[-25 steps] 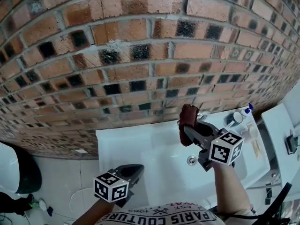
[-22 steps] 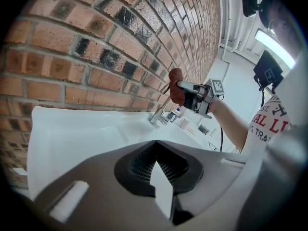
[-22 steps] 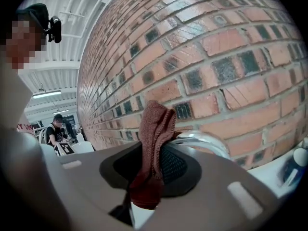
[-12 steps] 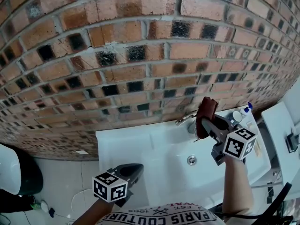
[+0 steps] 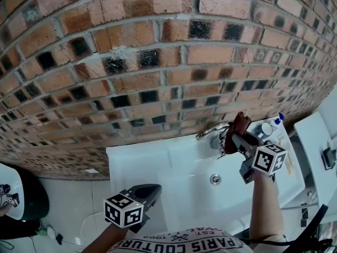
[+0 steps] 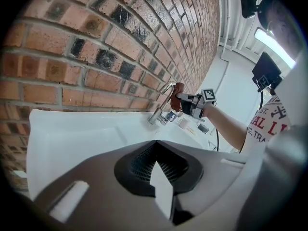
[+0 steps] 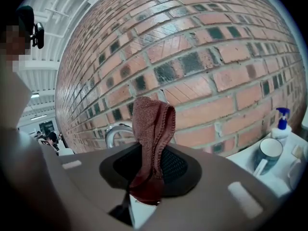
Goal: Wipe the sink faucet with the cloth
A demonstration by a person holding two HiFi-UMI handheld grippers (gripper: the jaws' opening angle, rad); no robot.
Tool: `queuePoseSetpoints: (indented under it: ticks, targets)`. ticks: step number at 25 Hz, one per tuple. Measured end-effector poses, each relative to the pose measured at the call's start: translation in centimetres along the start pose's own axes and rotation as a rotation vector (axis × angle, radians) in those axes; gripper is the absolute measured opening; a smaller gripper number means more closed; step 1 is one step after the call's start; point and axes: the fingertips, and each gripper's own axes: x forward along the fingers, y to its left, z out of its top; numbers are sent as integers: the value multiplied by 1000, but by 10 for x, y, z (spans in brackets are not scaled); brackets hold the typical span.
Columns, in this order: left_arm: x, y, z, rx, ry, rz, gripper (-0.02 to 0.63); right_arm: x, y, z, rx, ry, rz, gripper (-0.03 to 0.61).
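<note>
Both held forward | right hand-held gripper (image 5: 236, 139) high, clamping cloth (image 5: 240, 124) beside faucet (image 5: 208, 133) | left hand-held gripper (image 5: 150, 192) low, closed

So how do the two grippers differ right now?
The right gripper is shut on the maroon cloth; the left gripper is shut and empty. The right gripper is raised at the faucet; the left gripper sits low by the sink's near edge. Both carry marker cubes.

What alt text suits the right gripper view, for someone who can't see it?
The right gripper pinches a reddish-brown cloth that stands upright before a brick wall, a chrome faucet arching behind it. A mug and a blue-topped pump bottle stand at the right.
</note>
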Motion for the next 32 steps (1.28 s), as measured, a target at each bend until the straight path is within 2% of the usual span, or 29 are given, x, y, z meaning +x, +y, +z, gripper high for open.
queuePoseSetpoints:
  ticks: [16,21,25,32]
  targets:
    - [4,5,-6,-15,15,3,5,32,-41,-73,106,153,-66,97]
    - [3,3,-5,-10,12,7,5,29,-41,-72,106,145,-76,97]
    - [2,0,-3,-3,10,2,5,15,-28,-62,95,91,-72,97]
    - [1,-10,-3,13,5,-14,5,-5,24,-37,-7,31,12,97]
